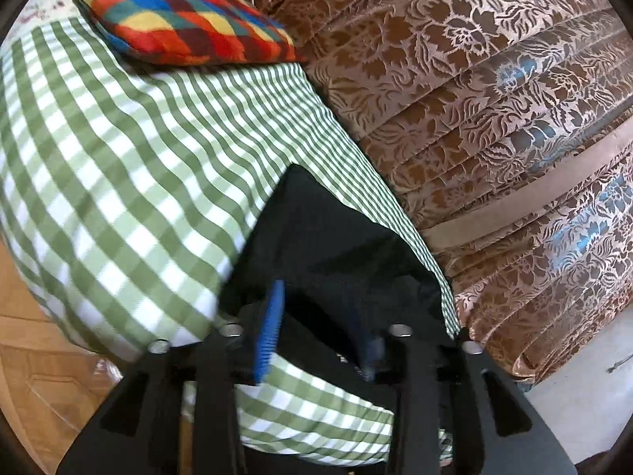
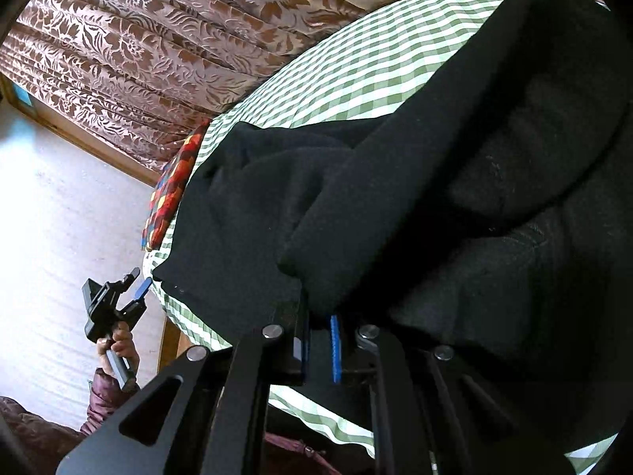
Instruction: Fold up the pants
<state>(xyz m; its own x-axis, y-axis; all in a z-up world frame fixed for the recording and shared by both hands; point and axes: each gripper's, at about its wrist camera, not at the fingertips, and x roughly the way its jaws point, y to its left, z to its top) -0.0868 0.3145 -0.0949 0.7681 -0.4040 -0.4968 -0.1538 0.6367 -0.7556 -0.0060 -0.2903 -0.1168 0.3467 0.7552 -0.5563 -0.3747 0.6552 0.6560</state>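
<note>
Black pants lie on a bed with a green-and-white checked sheet. In the right wrist view a thick fold of them rises over my right gripper, whose blue-padded fingers stand close together on the cloth's near edge. In the left wrist view a corner of the pants lies between my left gripper's fingers, which stand apart; the right finger is blurred. The left gripper also shows in the right wrist view, open, at the pants' far end, held by a hand.
A multicoloured checked cushion lies at the head of the bed. Brown floral curtains hang along the bed's far side. Wooden floor shows below the bed's edge at the left. The sheet is bare toward the cushion.
</note>
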